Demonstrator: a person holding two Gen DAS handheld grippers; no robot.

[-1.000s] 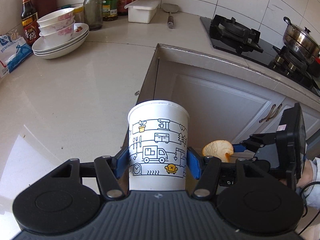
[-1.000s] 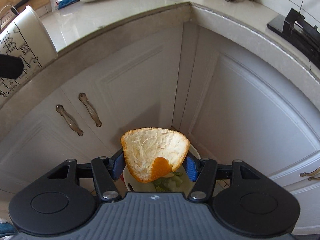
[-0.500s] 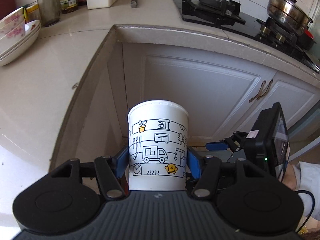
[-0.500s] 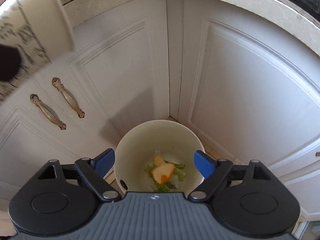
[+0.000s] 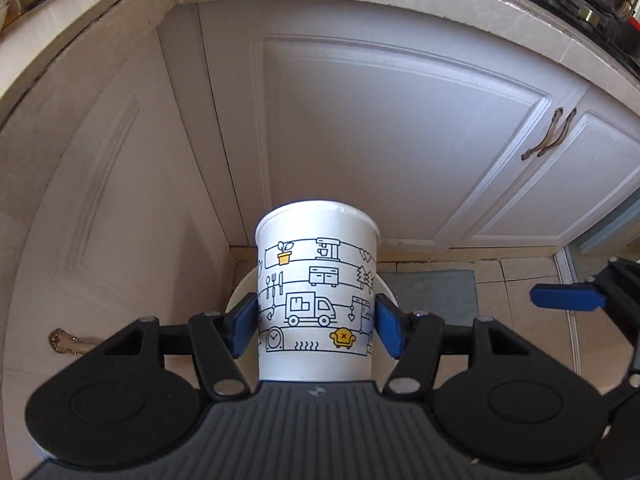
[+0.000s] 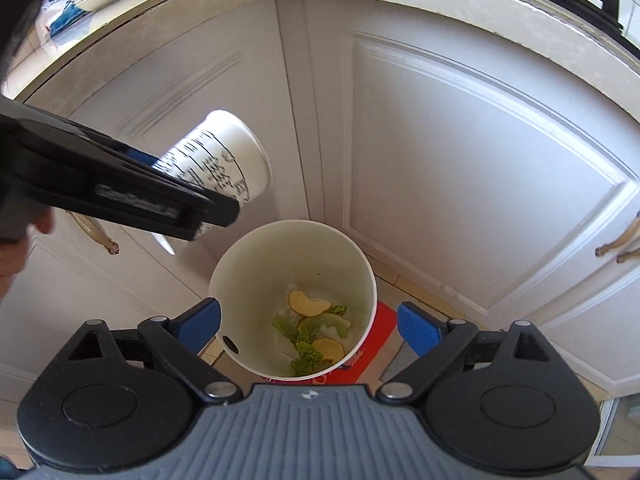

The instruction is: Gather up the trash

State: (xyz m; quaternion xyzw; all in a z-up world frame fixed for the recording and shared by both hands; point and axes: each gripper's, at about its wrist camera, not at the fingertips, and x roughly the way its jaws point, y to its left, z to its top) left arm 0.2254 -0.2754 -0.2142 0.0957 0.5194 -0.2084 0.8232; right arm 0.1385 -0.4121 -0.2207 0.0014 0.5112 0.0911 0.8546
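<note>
My left gripper point(image 5: 316, 326) has its blue pads point(image 5: 243, 328) clamped on both sides of the cup point(image 5: 316, 292), which I'm holding over the near-left rim of the bin point(image 6: 260, 252). From the right camera the cup is tilted, mouth pointing toward the cupboard doors point(image 6: 460, 168). Peels point(image 6: 308, 304) and some green scraps point(image 6: 306, 358) sit at the bottom of the bin. My right gripper point(image 6: 310, 326) is spread wide with nothing in it, hovering over the bin's near edge.

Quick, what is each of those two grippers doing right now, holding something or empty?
Left gripper: closed on the white paper cup with printed line drawings.
Right gripper: open and empty, above the white round trash bin.
</note>
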